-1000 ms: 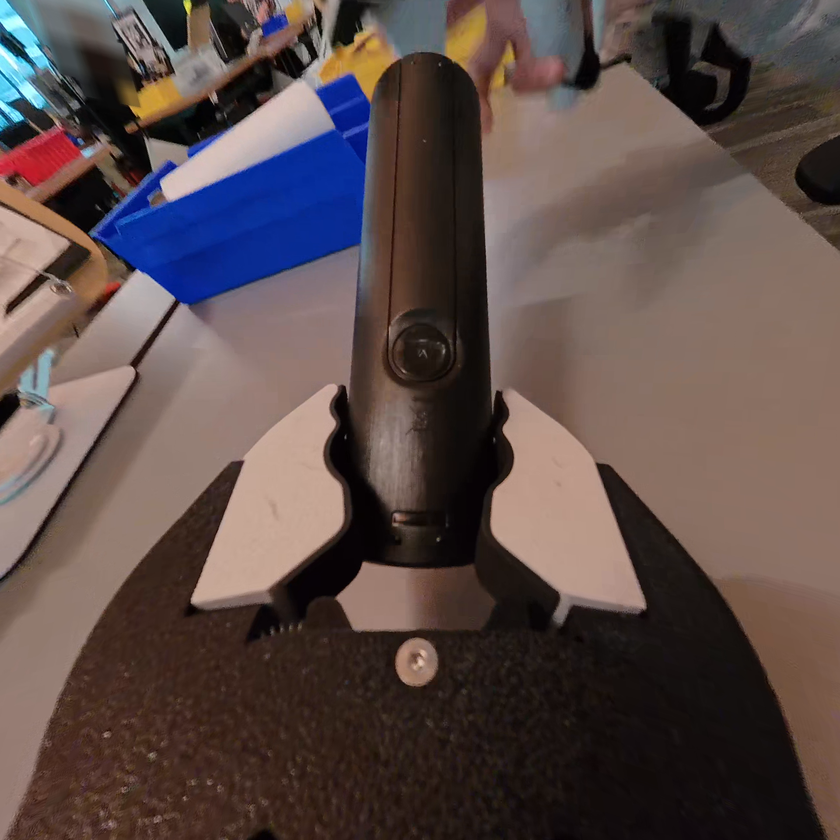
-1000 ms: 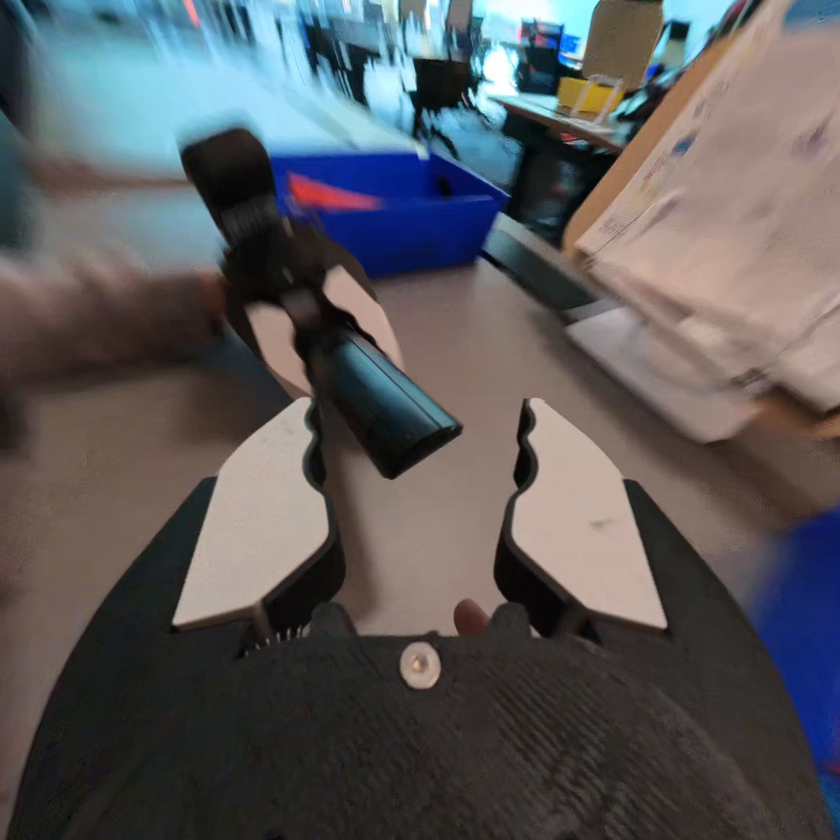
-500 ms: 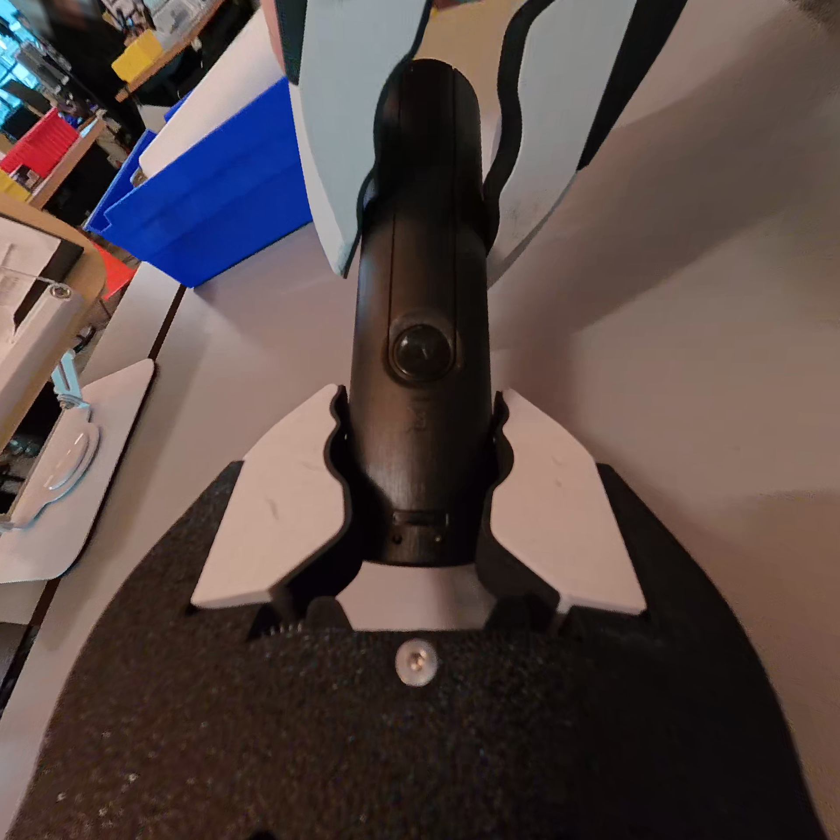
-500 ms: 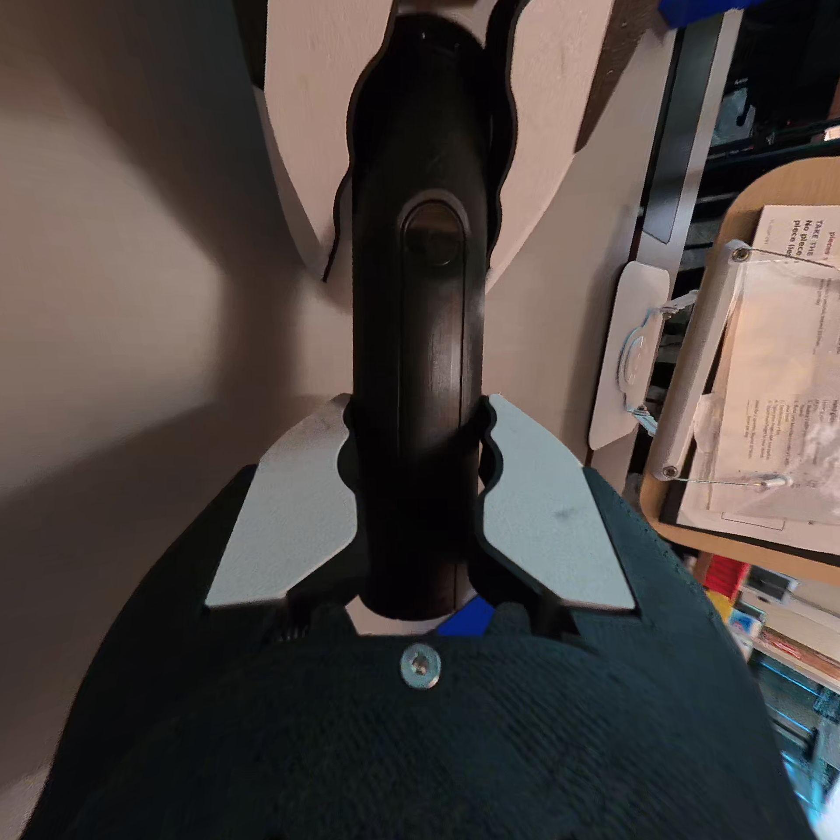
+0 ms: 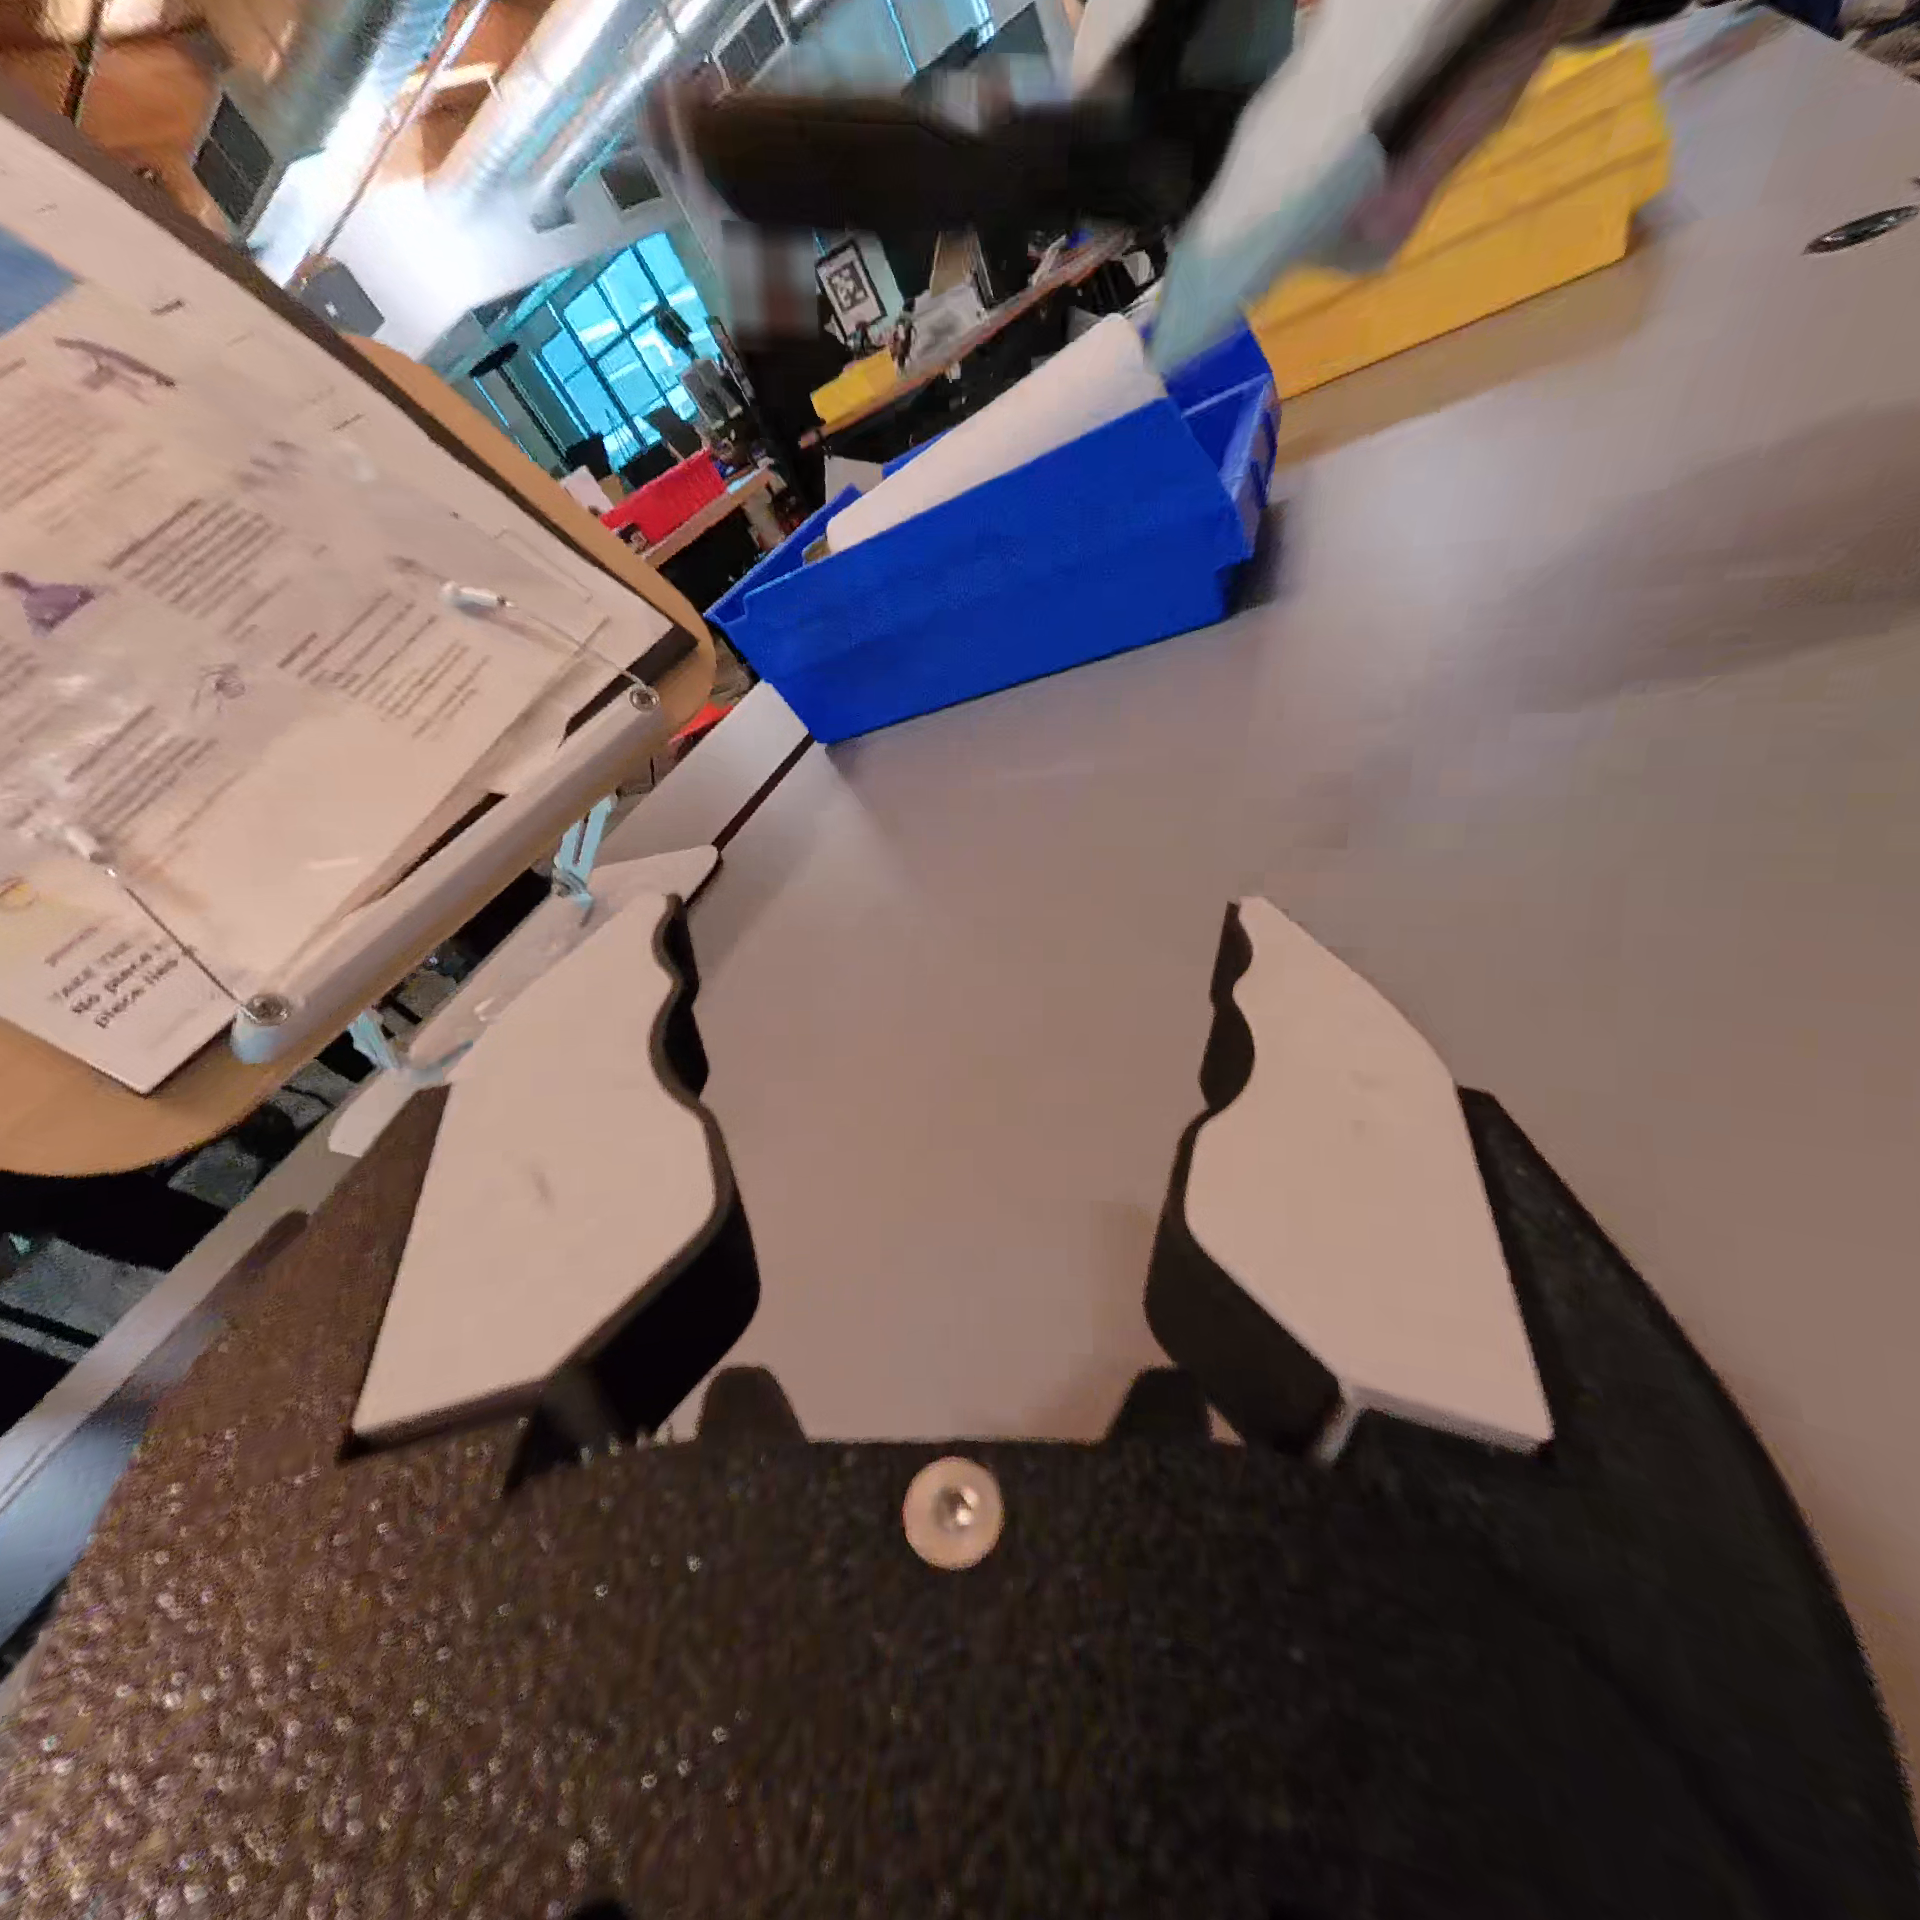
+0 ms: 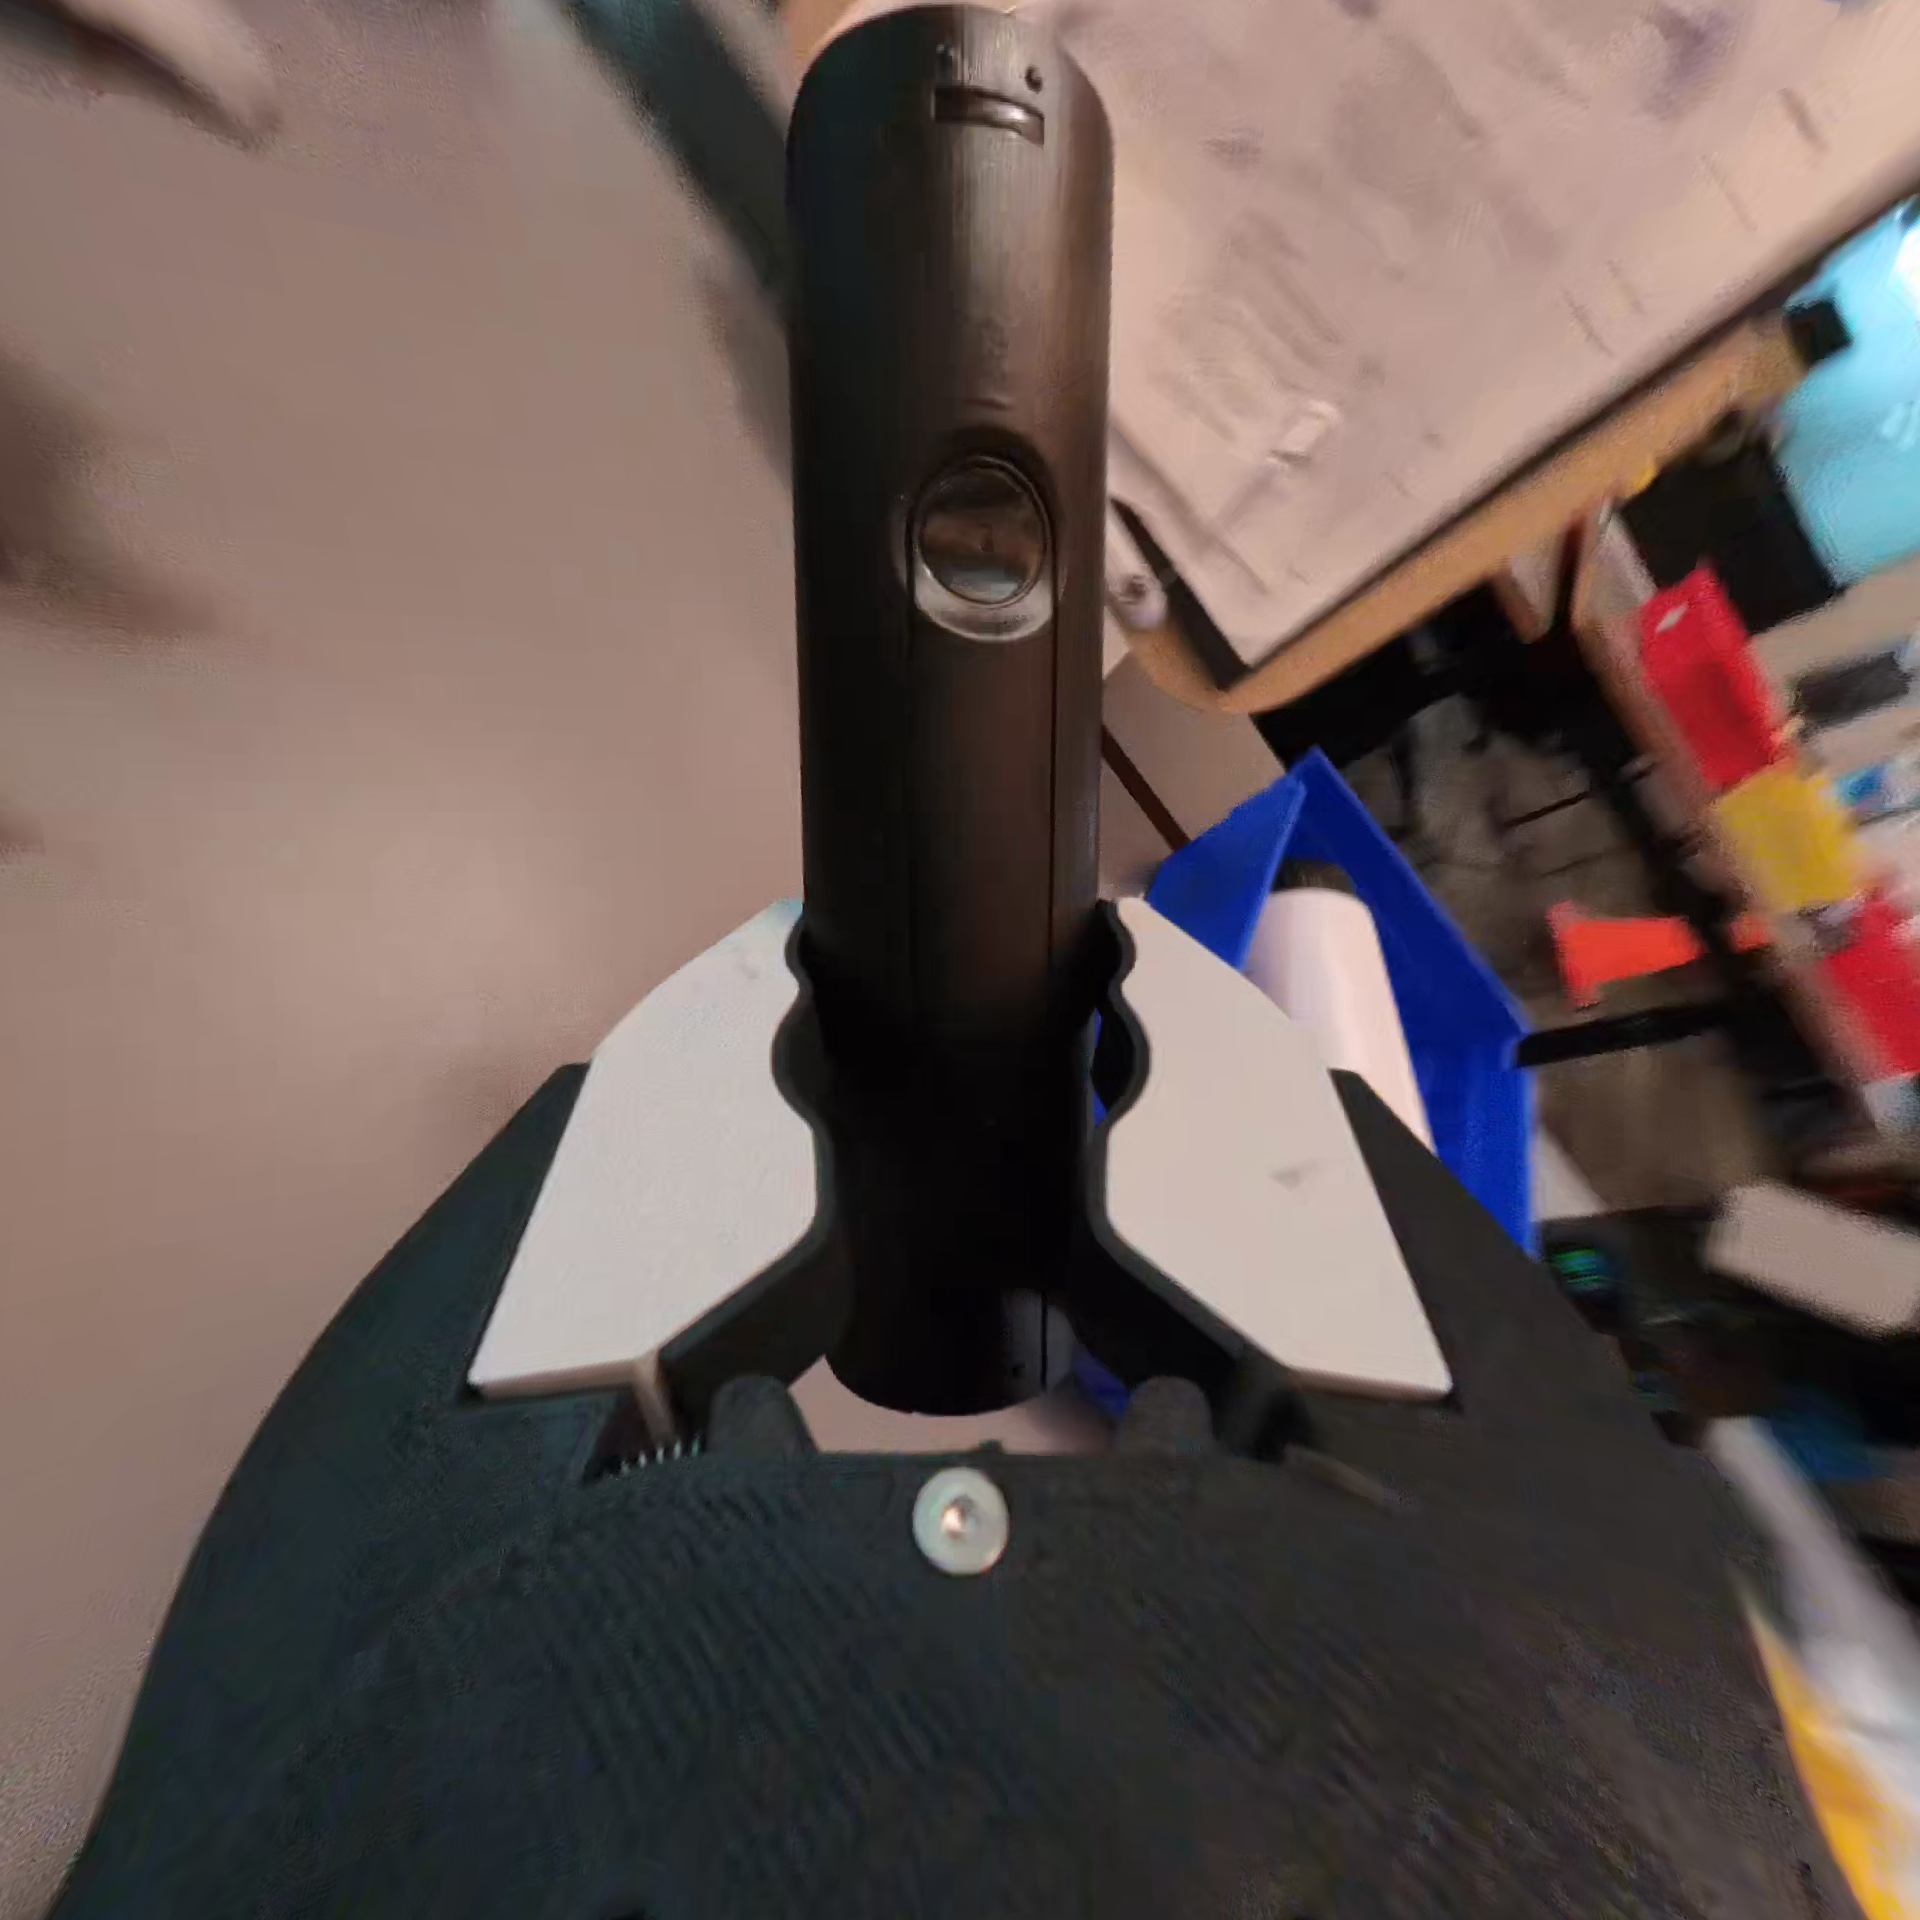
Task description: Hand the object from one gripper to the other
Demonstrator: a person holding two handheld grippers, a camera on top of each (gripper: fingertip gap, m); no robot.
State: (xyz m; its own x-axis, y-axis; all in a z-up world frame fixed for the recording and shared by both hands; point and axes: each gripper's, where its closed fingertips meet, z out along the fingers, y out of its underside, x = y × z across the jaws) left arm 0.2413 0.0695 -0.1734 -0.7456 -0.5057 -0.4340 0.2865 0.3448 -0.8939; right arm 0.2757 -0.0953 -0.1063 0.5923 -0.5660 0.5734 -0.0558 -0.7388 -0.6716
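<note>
A black cylindrical device (image 6: 945,665) with a round button on its side points straight out from my right gripper (image 6: 951,925), which is shut on its lower end. In the left wrist view the same device (image 5: 862,156) shows as a dark blur at the top, held by the right gripper (image 5: 1278,177) high above the grey table (image 5: 1455,831). My left gripper (image 5: 956,914) is open and empty, low over the table.
A blue bin (image 5: 997,592) holding a white roll stands ahead of the left gripper; it also shows in the right wrist view (image 6: 1351,935). A wooden board with papers (image 5: 260,644) stands at the left. A yellow bin (image 5: 1475,249) lies far back right.
My left gripper opened and let go of the black device, then drew back and apart. My right gripper closed on the device and now carries it alone.
</note>
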